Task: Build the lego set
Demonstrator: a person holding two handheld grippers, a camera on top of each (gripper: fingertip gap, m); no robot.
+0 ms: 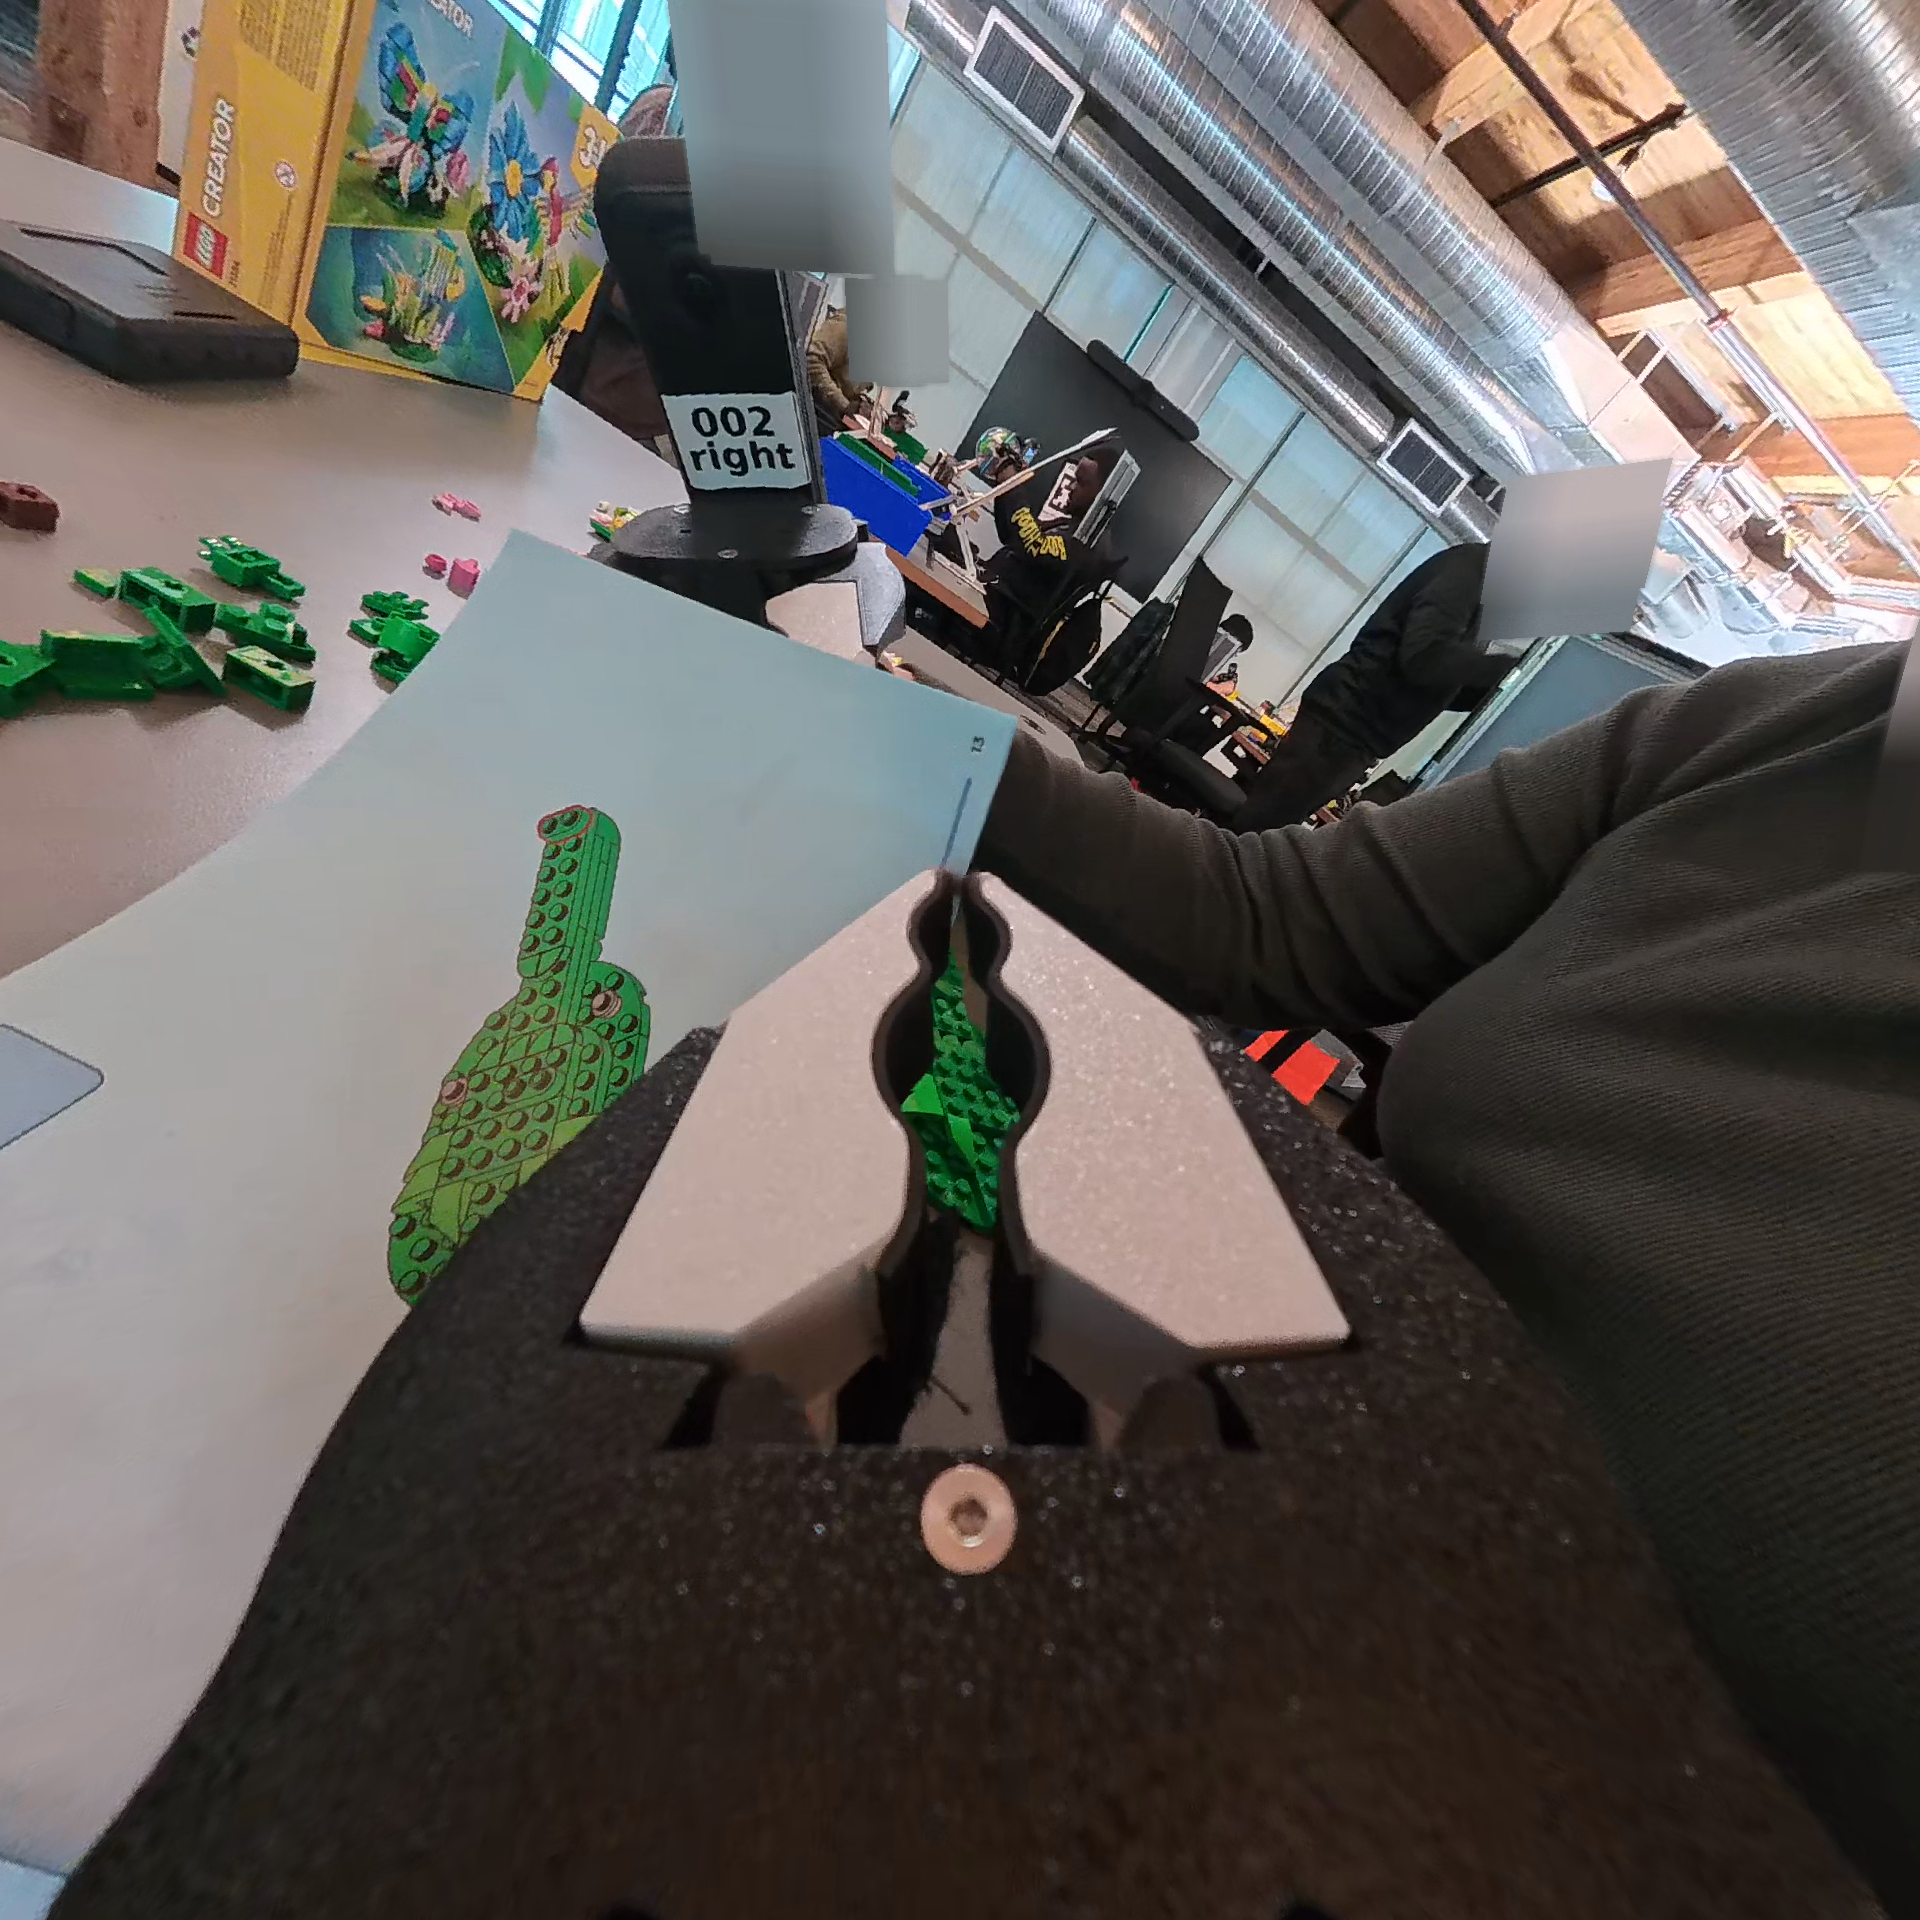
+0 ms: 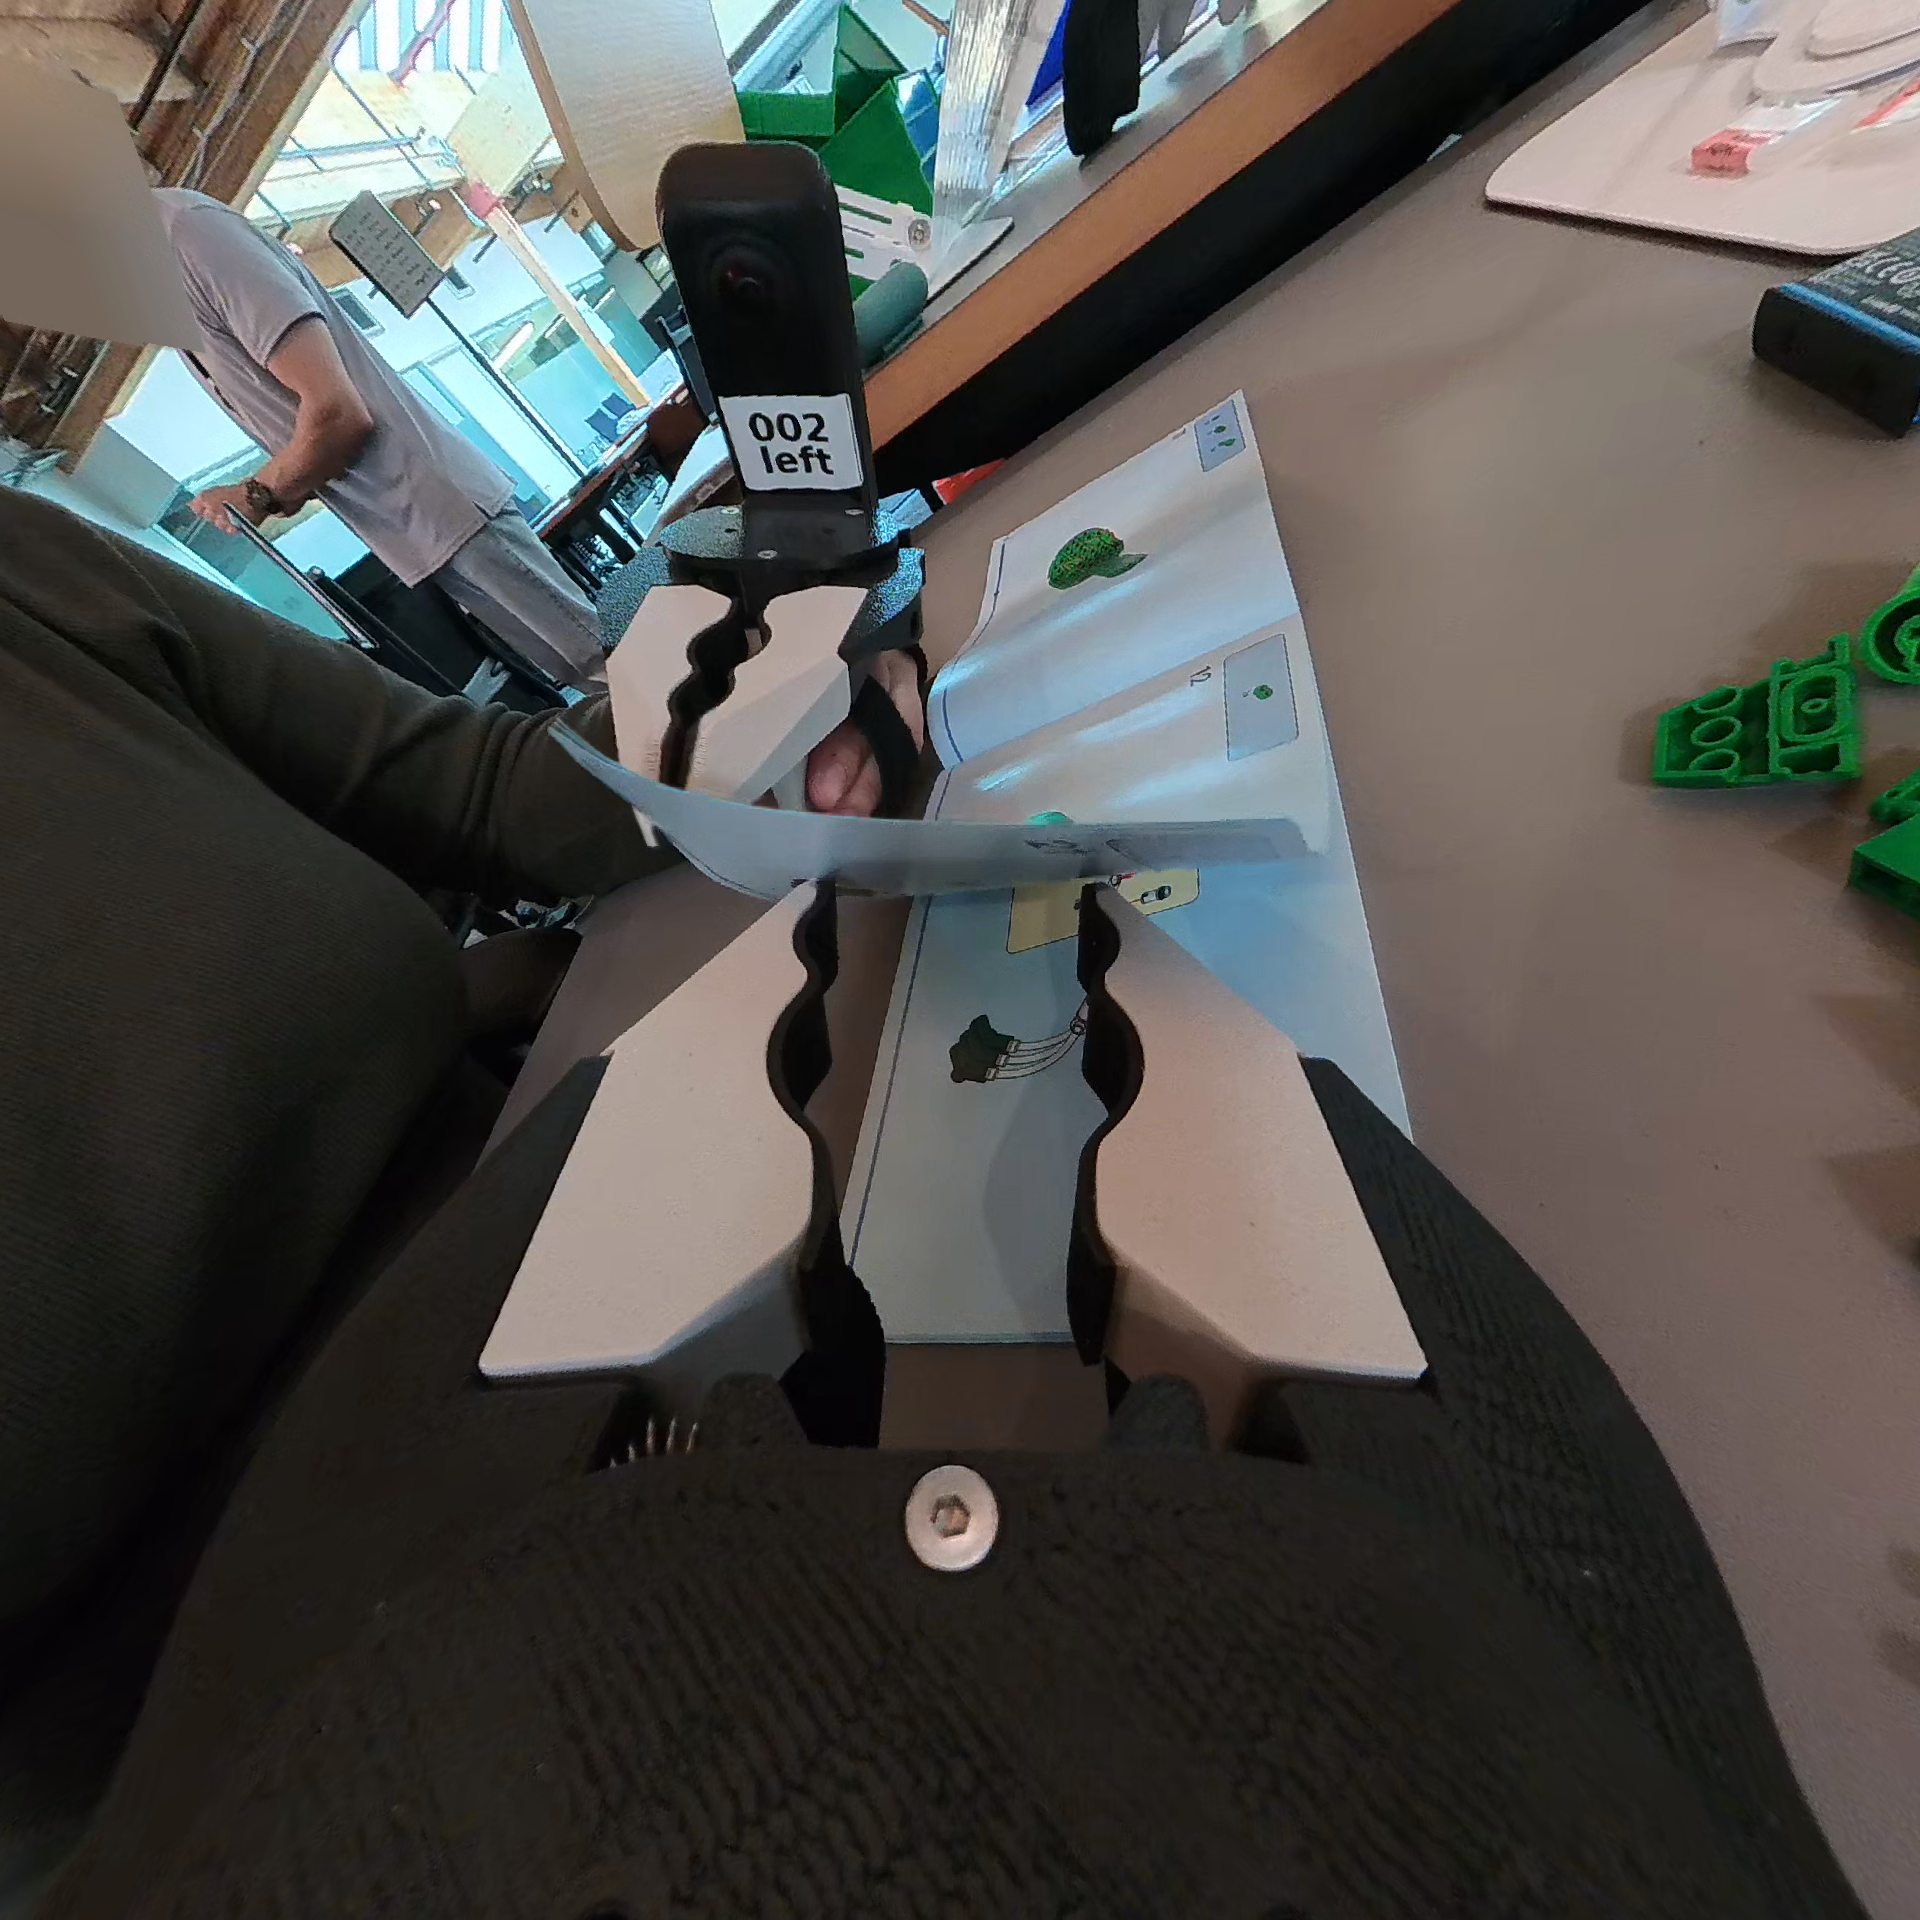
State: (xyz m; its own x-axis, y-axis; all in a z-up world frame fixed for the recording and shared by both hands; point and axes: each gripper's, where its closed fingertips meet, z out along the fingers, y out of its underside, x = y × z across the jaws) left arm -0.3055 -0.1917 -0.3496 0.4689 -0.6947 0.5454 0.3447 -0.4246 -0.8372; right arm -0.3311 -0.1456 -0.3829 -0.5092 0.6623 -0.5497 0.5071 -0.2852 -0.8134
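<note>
My left gripper (image 1: 958, 883) is shut on the edge of a light-blue page (image 1: 623, 831) of the instruction booklet and holds it lifted off the table. The page shows a printed green build. In the right wrist view the left gripper (image 2: 681, 774) pinches that curled page (image 2: 935, 847) above the open booklet (image 2: 1143, 665). My right gripper (image 2: 951, 894) is open and empty, low over the booklet, with its tips right by the lifted page. It also shows beyond the page in the left wrist view (image 1: 821, 613).
Loose green bricks (image 1: 177, 644) lie on the grey table, also at the right edge (image 2: 1756, 727). Pink pieces (image 1: 457, 571), a brown piece (image 1: 26, 509), the set's box (image 1: 395, 187) and a black case (image 1: 125, 312) stand farther back. A black box (image 2: 1849, 332) is at far right. The left gripper is farther from the brown piece (image 1: 26, 509), some 30 centimetres, than the right, some 20 centimetres.
</note>
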